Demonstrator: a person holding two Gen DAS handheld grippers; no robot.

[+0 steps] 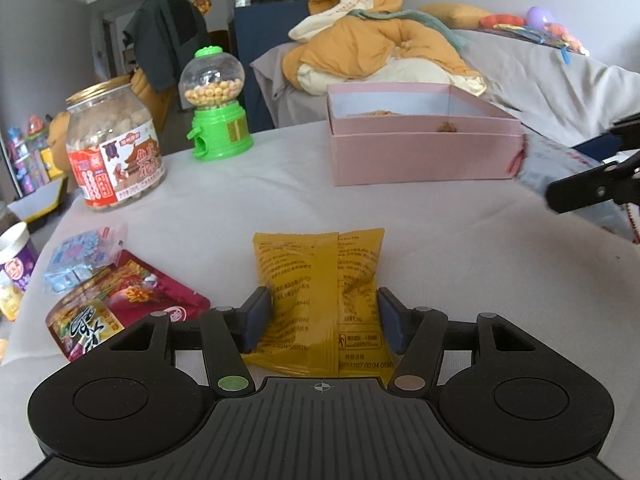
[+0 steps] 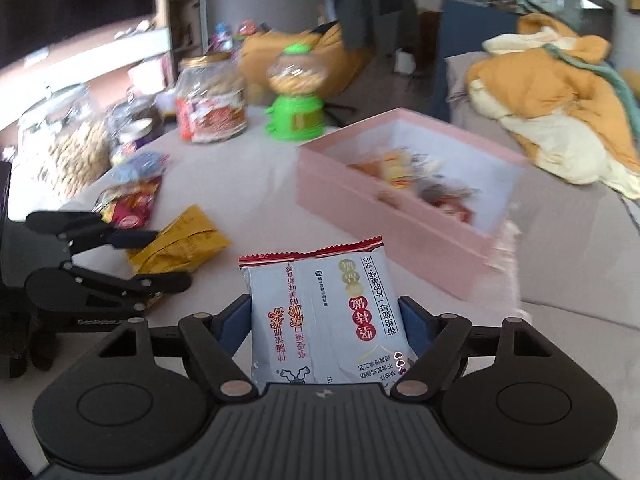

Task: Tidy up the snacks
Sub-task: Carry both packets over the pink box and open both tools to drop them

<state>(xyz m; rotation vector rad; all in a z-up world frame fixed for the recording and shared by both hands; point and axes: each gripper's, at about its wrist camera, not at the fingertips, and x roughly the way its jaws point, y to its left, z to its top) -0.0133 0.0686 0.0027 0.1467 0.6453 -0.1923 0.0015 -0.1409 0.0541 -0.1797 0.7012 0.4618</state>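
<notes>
A yellow snack packet lies on the white tablecloth between the fingers of my left gripper, whose pads press its sides; it also shows in the right wrist view. My right gripper is shut on a pale blue-white snack packet and holds it above the table, near the pink box. The pink box holds several small snacks. The right gripper and its packet show at the right edge of the left wrist view.
A red snack bag and a blue packet lie at the left. A peanut jar and a green candy dispenser stand at the back left. A cup is at the table's left edge. Bedding lies behind.
</notes>
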